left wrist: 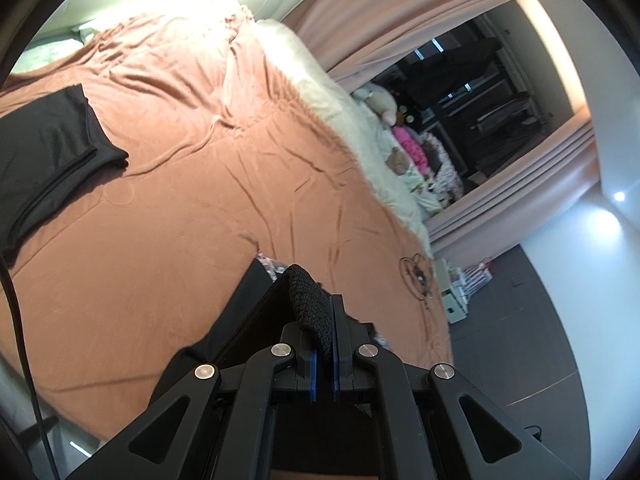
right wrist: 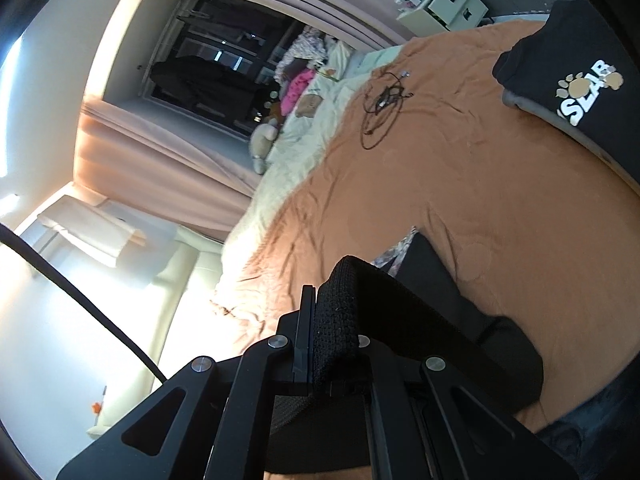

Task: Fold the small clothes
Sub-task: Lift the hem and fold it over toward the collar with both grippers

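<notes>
A small black garment with a ribbed knit waistband [left wrist: 310, 304] is pinched in my left gripper [left wrist: 326, 308], which is shut on it above the orange bedspread [left wrist: 180, 200]. The rest of the cloth [left wrist: 248, 320] hangs down to the left of the fingers. In the right wrist view my right gripper [right wrist: 320, 304] is shut on the other part of the same waistband [right wrist: 340, 312], and the black cloth [right wrist: 460, 320] drapes away to the right over the bed. A folded black garment [left wrist: 52, 140] lies on the bed at the left.
A black top with a white printed logo [right wrist: 580, 92] lies at the far right of the bed. A tangled dark cable [right wrist: 382, 104] rests on the bedspread [right wrist: 480, 184]. A cream blanket and soft toys [left wrist: 380, 104] line the bed's far edge. Pink curtains [left wrist: 400, 12] and a white storage box [right wrist: 452, 4] stand beyond.
</notes>
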Tool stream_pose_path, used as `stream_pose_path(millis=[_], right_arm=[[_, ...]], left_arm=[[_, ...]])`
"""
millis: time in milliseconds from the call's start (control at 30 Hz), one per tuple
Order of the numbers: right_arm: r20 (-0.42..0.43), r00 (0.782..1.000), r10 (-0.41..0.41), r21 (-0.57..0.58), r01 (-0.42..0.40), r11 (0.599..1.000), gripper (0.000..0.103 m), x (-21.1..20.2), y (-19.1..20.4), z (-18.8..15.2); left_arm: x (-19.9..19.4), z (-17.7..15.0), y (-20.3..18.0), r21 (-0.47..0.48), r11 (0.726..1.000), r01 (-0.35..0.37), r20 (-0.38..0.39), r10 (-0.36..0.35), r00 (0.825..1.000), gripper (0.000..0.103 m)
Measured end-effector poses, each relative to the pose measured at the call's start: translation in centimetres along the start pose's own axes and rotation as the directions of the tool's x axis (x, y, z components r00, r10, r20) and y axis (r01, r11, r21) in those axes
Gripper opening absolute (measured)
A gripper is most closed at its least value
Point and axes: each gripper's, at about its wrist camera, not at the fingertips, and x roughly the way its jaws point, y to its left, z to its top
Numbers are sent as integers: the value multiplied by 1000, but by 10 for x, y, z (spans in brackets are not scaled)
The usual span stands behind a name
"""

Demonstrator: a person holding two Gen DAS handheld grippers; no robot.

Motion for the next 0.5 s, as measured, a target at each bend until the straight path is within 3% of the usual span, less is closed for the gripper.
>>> stream_pose_path(millis=[500], right_arm=[[-45, 983, -177, 11, 177, 984, 0, 116, -1, 16]], left_arm=[[135, 22, 40, -14, 991, -132, -118, 130, 984, 4]])
